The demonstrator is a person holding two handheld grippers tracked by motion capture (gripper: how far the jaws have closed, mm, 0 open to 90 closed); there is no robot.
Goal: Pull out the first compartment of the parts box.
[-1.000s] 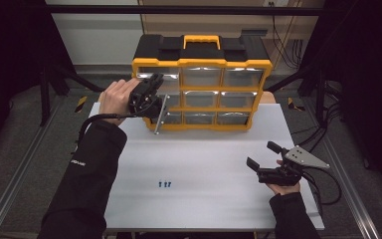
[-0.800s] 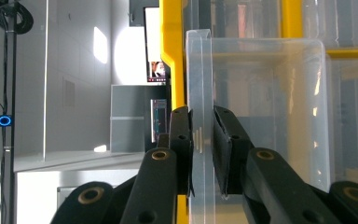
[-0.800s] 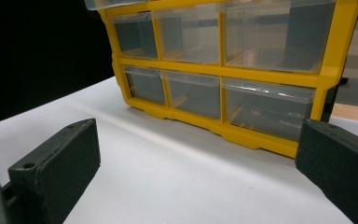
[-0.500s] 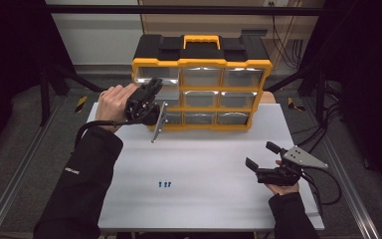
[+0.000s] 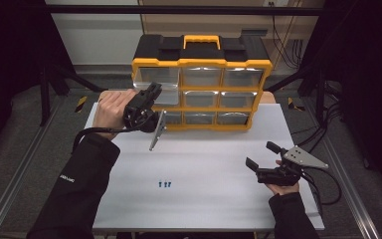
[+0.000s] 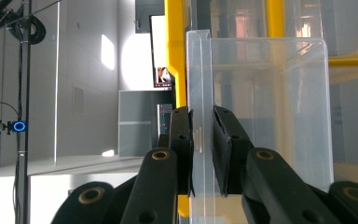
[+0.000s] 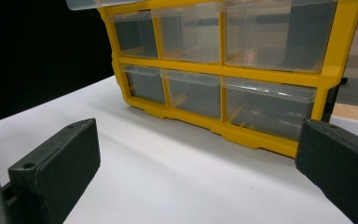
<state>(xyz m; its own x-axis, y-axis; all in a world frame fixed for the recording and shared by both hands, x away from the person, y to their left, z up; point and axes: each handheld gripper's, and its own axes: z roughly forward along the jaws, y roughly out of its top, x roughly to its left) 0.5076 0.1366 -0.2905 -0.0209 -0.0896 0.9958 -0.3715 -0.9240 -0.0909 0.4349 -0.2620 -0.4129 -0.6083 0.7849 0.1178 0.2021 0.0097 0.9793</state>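
Left gripper view: left tool (image 6: pixel 203 154) pinches the front wall of a clear plastic drawer (image 6: pixel 270 107); that grip is hidden by the hand in the high view. High view: drawer (image 5: pixel 165 92) pulled partway out of the yellow organizer (image 5: pixel 201 89) at its 9 o'clock column, middle row, transparent and empty. Right tool (image 5: pixel 261 155) rests at the table's (image 5: pixel 204 164) 4 o'clock, spread wide, holding nothing.

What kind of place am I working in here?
Likely a lab recording bench rather than a home: a white table in a black-curtained metal frame, a yellow drawer organizer, and cabled hand-held tongs.
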